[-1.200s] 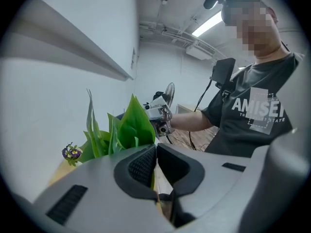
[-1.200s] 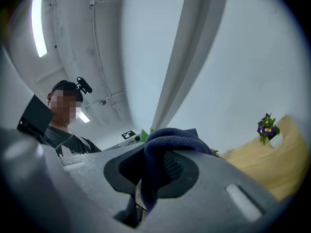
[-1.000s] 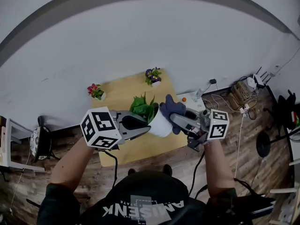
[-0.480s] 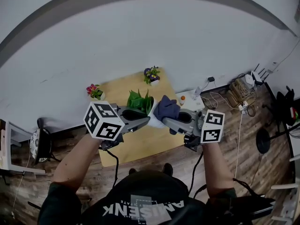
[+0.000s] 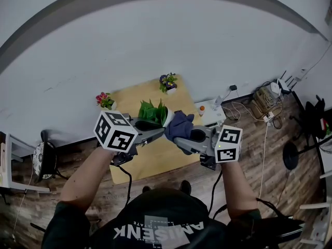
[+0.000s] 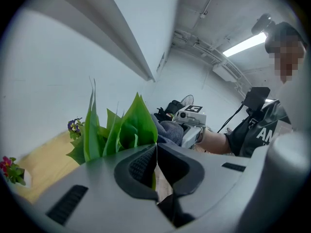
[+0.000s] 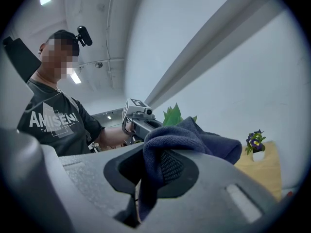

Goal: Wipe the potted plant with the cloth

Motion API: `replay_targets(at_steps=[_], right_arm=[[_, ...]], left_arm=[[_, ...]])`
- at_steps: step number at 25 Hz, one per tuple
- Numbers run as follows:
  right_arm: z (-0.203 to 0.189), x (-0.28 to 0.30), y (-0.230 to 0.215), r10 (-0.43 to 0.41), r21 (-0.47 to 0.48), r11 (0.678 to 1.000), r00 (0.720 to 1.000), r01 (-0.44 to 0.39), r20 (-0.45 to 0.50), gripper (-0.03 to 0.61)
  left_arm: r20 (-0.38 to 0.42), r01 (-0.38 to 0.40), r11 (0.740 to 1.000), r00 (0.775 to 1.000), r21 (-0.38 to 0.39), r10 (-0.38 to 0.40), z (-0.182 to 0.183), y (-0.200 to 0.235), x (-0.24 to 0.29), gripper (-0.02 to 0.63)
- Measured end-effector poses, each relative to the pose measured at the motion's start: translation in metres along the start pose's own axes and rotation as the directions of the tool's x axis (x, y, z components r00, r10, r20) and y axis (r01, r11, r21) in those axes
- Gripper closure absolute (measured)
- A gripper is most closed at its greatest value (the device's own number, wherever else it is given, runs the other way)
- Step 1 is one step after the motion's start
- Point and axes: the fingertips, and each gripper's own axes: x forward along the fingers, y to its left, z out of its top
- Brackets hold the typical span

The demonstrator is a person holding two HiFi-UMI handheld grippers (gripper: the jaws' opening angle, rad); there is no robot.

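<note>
Head view, reading from the left: my left gripper (image 5: 163, 128) has its jaws pressed together on the thin rim of the potted plant (image 5: 151, 112). The plant hangs above the wooden surface (image 5: 150, 162) rather than standing on it. In the left gripper view a sliver of white rim and a scrap of leaf sit between the pads. The leaves (image 6: 127, 125) rise straight ahead of those jaws and a little to their left.

Just right of the white pot (image 5: 169, 120) is the dark blue cloth (image 5: 180, 126). It is bunched up, and the right gripper (image 5: 175, 138) has its jaws clamped on a fold of it.

Along the right jaws, the cloth's free end lies forward, and the leaf tips poke up just beyond it. The foliage therefore lies ahead and to the left of the cloth-bearing jaws, with its long blades running away from the pot towards the wall. I judge the right hand to be the wiping hand and the left only a holder. The cloth looks to be at the pot's side, not on the blades.
</note>
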Motion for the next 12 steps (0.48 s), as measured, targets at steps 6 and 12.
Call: replay_targets(at_steps=[6, 12], right_arm=[[-0.020, 0.007, 0.003, 0.005, 0.019, 1.000, 0.999, -0.004, -0.039, 0.535], [-0.041, 0.017, 0.014, 0.032, 0.040, 0.999, 0.995, -0.028, -0.095, 0.535]], left_arm=[[-0.009, -0.006, 0.999, 1.000, -0.036, 0.006, -0.009, 0.005, 0.002, 0.606], [0.014, -0.029, 0.998, 0.999, -0.053, 0.030, -0.008, 0.012, -0.002, 0.607]])
